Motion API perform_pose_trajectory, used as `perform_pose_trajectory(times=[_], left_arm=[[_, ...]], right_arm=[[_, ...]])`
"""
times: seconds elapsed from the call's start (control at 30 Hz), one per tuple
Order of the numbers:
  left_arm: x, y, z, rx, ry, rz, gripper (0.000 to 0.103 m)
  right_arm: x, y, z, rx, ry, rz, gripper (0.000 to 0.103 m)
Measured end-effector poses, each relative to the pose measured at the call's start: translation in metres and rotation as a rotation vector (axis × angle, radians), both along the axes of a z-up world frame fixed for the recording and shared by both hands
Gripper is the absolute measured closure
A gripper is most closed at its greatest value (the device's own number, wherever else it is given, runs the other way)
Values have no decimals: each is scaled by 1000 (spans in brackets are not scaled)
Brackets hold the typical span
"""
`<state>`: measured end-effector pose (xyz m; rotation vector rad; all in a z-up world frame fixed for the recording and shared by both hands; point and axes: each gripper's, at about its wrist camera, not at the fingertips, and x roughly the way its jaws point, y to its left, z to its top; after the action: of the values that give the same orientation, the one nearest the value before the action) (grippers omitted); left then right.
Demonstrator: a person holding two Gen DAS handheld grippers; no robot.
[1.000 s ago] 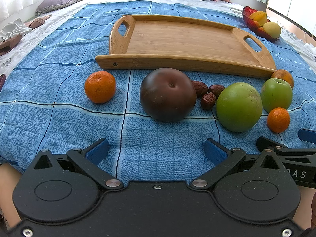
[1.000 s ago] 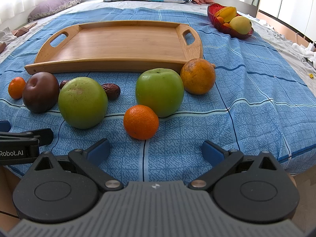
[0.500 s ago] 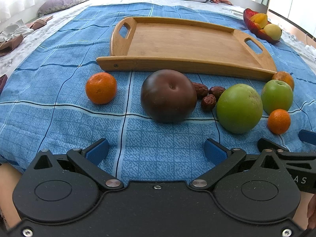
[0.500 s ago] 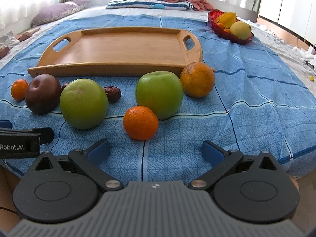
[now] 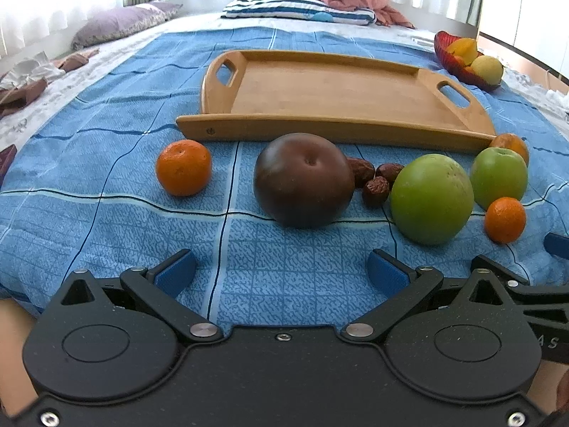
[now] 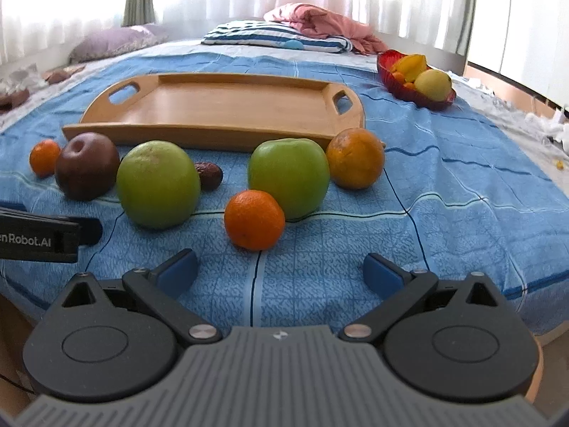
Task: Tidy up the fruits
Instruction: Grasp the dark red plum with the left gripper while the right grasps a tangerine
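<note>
Both wrist views: jaws wide apart, nothing between them.

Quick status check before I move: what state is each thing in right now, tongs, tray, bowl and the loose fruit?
Left tongs: open, holding nothing.
Right tongs: open, holding nothing.
Wooden tray: flat on the bedspread, nothing on it.
Red bowl: upright, holding fruit.
Dark plum: on the bedspread, outside the tray.
Large green fruit: outside the tray.
Green apple: upright, outside the tray.
Small tangerine: nearest the right tongs, ungrasped.
</note>
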<state>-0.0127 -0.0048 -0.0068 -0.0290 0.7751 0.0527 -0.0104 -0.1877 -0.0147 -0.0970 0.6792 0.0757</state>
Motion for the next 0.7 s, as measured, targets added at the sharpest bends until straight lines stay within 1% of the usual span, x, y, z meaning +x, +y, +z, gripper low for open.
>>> perform_pose_trajectory(times=[0.1,0.2,0.37,0.43,0.5,0.53,0.6,0.7], left_arm=[[-1,-1,0,1,-14,5,0],[-3,0,1,1,-22,3,0],[-4,0,6,0,-41,-3,0],[-6,1,10,-2,-61,-6,0],[-7,2,15,-4,-91,-8,0],[-7,2,18,-2,-108,-7,0],[-7,2,24,10,-147,-3,0],[-5,0,31,40,-191,-10,2]], right_arm=[[4,-4,1,22,15,13,0],[0,-5,-1,17,-12,30,0],[-7,-6,-1,42,-53,22,0],[-10,-7,0,52,-69,27,3],[-12,-6,2,53,-85,35,10],[-13,-5,3,52,-93,37,12],[-15,-4,5,48,-113,42,19],[-17,-3,10,58,-145,38,25]])
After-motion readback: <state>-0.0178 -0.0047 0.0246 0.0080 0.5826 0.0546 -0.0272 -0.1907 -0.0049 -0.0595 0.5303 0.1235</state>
